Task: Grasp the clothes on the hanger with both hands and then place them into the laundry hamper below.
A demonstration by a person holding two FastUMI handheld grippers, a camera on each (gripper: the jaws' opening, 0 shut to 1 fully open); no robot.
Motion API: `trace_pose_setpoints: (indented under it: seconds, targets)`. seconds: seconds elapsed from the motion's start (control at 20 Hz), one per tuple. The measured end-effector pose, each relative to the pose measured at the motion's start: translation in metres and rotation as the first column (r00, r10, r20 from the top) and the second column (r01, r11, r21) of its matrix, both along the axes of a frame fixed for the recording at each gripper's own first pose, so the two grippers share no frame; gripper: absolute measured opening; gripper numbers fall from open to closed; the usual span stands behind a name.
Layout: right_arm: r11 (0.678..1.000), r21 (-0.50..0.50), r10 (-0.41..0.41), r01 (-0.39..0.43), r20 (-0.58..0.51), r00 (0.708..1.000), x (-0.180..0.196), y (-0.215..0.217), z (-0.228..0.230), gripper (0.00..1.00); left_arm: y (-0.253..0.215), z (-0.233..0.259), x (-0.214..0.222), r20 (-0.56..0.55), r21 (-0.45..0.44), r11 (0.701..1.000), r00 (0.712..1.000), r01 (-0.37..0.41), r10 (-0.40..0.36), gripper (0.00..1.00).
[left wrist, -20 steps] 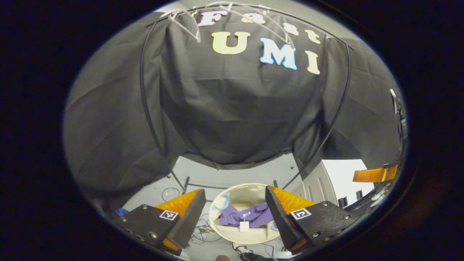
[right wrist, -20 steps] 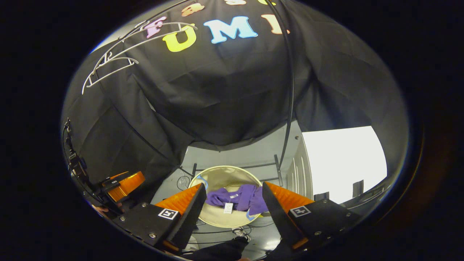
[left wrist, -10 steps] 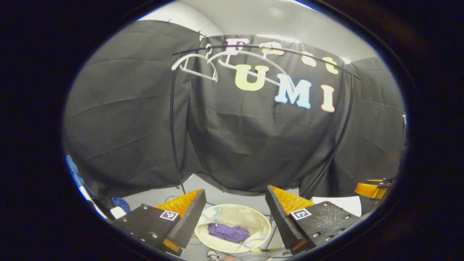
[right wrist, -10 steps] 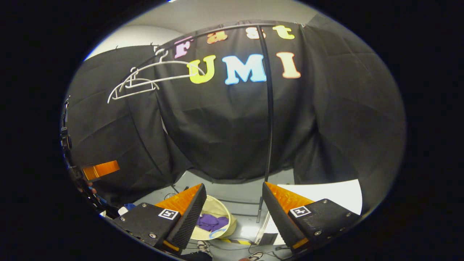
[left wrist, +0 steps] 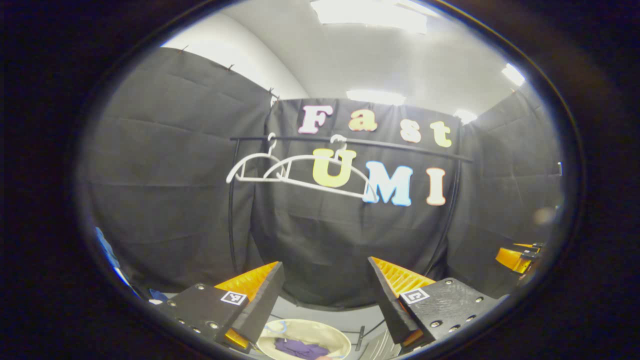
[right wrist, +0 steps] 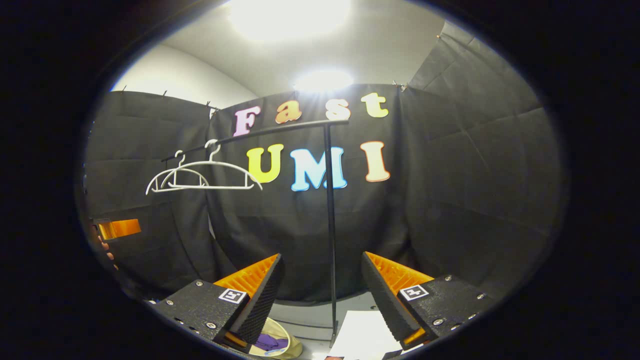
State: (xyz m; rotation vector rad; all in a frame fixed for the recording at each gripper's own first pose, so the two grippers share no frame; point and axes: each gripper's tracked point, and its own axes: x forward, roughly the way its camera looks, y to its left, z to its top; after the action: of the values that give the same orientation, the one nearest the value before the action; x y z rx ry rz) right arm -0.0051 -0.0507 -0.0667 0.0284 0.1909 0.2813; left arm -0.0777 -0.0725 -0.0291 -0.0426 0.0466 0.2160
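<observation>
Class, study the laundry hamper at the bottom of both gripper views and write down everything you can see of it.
The laundry hamper is a round, open-topped basket of cream fabric with light blue markings near its rim. It stands upright on the grey floor beneath the black clothes rail, from which two bare white hangers hang. A crumpled purple garment lies inside it. In the right gripper view its edge shows behind the gripper's finger. Neither gripper touches it.

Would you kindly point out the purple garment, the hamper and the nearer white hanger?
Purple garment (left wrist: 299, 348), left gripper view, on its crumpled middle.
Hamper (left wrist: 331, 334), left gripper view, on its cream inner wall.
Nearer white hanger (right wrist: 227, 165), right gripper view, on its arched shoulder bar.
</observation>
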Motion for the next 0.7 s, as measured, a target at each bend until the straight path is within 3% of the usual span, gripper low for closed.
trace_pose_setpoints:
  seconds: [0.05,0.25,0.35,0.4,0.5,0.55,0.6,0.7]
  targets:
    - [1.000,0.003,-0.019,0.019,0.031,0.999,0.004,-0.007,0.011,0.91,-0.001,0.009,-0.002,0.028,0.000,1.000,1.000,0.006,-0.006,1.00]
    - [0.994,0.016,-0.106,0.105,0.144,0.984,0.009,-0.029,0.053,0.95,0.013,0.059,-0.012,0.137,0.059,0.998,0.990,0.005,-0.013,1.00]
    - [0.988,0.020,-0.152,0.151,0.195,0.969,0.009,-0.043,0.077,0.91,0.023,0.081,-0.019,0.173,0.059,0.998,0.985,0.013,-0.023,1.00]
    - [0.983,0.015,-0.182,0.183,0.216,0.959,0.011,-0.053,0.085,0.95,0.030,0.090,-0.021,0.190,0.051,0.999,0.981,0.017,-0.027,1.00]
    - [0.968,-0.017,-0.238,0.248,0.231,0.943,0.013,-0.070,0.090,0.95,0.049,0.103,-0.023,0.214,0.057,0.998,0.976,0.020,-0.032,1.00]
    - [0.959,-0.038,-0.266,0.281,0.222,0.938,0.010,-0.079,0.088,0.95,0.061,0.104,-0.023,0.211,0.066,0.998,0.977,0.021,-0.035,0.89]
    - [0.952,-0.051,-0.285,0.302,0.212,0.935,0.005,-0.085,0.085,0.90,0.072,0.103,-0.023,0.203,0.075,0.997,0.979,0.020,-0.035,1.00]
    - [0.942,-0.052,-0.315,0.331,0.204,0.927,-0.007,-0.087,0.084,0.95,0.098,0.098,-0.019,0.190,0.083,0.997,0.982,0.006,-0.022,0.95]
